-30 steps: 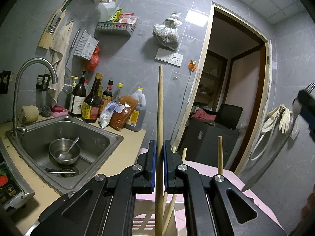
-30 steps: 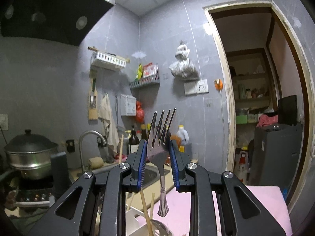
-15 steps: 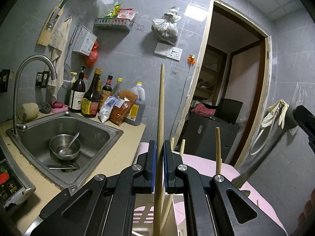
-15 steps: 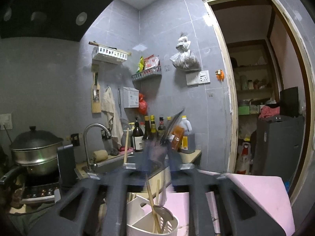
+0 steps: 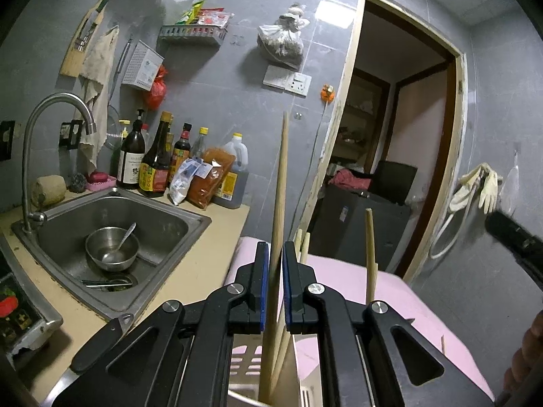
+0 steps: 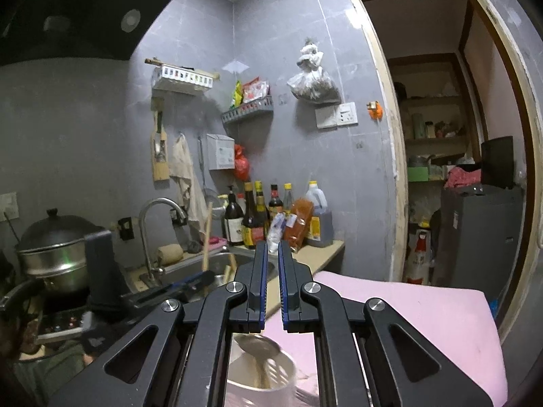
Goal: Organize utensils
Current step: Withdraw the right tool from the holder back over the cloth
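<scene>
Grey tiled kitchen walls fill the left wrist view, with a steel sink [image 5: 112, 234] sunk into a beige counter [image 5: 190, 278] at the left. Inside the sink sits a metal bowl [image 5: 112, 247] with a spoon leaning in it, and a curved tap [image 5: 51, 129] rises over its far edge. Sauce bottles [image 5: 159, 159] stand in a row along the wall behind the sink. A pink mat [image 5: 400, 302] lies to the right, before an open doorway. The left gripper [image 5: 275, 285] has a long wooden chopstick [image 5: 280, 210] between its blue pads; the stick stands nearly upright, its lower end down in a white slotted utensil holder [image 5: 244, 366] just below the gripper. The jaws have just eased apart a little, yet both pads look to lie against the stick. More chopsticks [image 5: 370, 254] stick up out of the holder to the right.

Same grey walls in the right wrist view, with a dark range hood [image 6: 81, 17] above and a lidded steel pot [image 6: 54, 247] on the stove at the left. The right gripper [image 6: 271, 288] is clenched with nothing between its pads; only a thin gap shows. Below it stands the white utensil holder [image 6: 261, 373] on the pink mat [image 6: 424, 318], with a ladle bowl [image 6: 259, 344] showing at its mouth. The left gripper [image 6: 193, 279] appears at the left with its chopstick [image 6: 207, 237] upright
</scene>
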Demonstrator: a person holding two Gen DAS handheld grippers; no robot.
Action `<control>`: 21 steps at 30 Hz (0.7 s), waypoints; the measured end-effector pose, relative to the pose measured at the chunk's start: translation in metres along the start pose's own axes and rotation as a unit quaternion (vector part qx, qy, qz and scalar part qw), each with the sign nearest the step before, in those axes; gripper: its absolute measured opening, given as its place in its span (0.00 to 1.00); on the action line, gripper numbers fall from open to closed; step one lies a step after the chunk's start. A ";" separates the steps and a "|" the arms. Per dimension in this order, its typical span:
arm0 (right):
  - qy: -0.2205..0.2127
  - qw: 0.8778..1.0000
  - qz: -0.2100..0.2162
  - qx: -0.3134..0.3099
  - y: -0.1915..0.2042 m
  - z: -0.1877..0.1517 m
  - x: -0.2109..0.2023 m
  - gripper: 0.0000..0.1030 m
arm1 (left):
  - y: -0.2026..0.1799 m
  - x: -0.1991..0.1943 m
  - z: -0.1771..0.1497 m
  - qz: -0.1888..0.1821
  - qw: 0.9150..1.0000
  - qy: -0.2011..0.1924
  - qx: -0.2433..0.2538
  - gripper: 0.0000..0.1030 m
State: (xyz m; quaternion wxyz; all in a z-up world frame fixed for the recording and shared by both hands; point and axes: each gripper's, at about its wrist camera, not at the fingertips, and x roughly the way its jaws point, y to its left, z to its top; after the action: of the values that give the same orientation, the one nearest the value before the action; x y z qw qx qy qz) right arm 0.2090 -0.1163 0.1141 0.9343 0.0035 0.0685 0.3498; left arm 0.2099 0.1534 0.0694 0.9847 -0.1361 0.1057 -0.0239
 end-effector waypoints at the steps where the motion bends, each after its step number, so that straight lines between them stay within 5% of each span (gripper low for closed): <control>1: 0.013 1.000 -0.007 -0.002 -0.005 -0.003 0.002 0.09 | -0.001 0.000 0.000 -0.001 1.000 0.006 0.001 0.19; 4: 0.060 0.998 -0.016 0.002 -0.023 -0.015 0.009 0.35 | -0.001 -0.003 -0.002 -0.008 1.000 0.011 -0.010 0.37; 9: 0.151 0.987 -0.039 -0.020 -0.053 -0.048 0.017 0.36 | -0.004 -0.010 -0.006 0.014 0.999 0.032 -0.018 0.47; 15: 0.294 0.951 -0.007 -0.096 -0.069 -0.100 0.039 0.39 | -0.015 -0.040 -0.017 0.057 0.998 0.025 -0.004 0.75; 21: 0.349 0.925 0.035 -0.147 -0.060 -0.134 0.059 0.45 | -0.020 -0.067 -0.037 0.064 0.997 0.035 -0.009 0.88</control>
State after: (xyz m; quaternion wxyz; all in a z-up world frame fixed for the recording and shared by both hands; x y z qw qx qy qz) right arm 0.2748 -0.1290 -0.0297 0.8283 -0.2534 0.3381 0.3680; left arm 0.1359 0.1300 0.0535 0.9786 -0.1369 0.1492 0.0357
